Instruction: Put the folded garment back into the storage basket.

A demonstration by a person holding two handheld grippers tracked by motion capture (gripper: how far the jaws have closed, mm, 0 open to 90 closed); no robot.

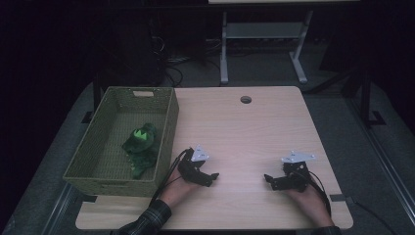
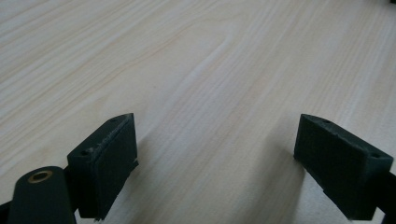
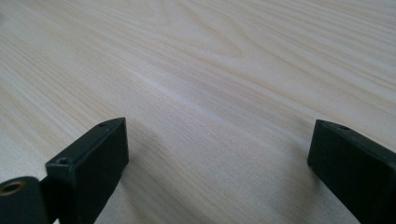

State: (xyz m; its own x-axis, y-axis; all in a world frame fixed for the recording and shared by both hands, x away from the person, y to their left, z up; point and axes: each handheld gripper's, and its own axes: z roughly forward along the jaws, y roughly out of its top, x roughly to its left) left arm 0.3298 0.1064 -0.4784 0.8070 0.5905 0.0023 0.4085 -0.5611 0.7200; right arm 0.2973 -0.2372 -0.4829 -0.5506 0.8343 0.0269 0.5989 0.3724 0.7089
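A pale rectangular wooden table (image 1: 254,127) with 1 round cable hole (image 1: 245,100) is carrying an olive-green woven rectangular basket (image 1: 169,128) at its left edge; 2 black handheld grippers are resting near its front.

Plush toy (image 1: 141,149) in basket (image 1: 166,128) (table's (image 1: 254,132) left).

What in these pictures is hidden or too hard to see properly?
- Green plush toy in the basket, high view: dim light and its small size blur its details, and the basket's near wall covers its lower end.
- The room beyond the table, high view: too dark to make out.
- Left gripper and right gripper, own views: jaws open, but their bases are cut off by the bottom edge.
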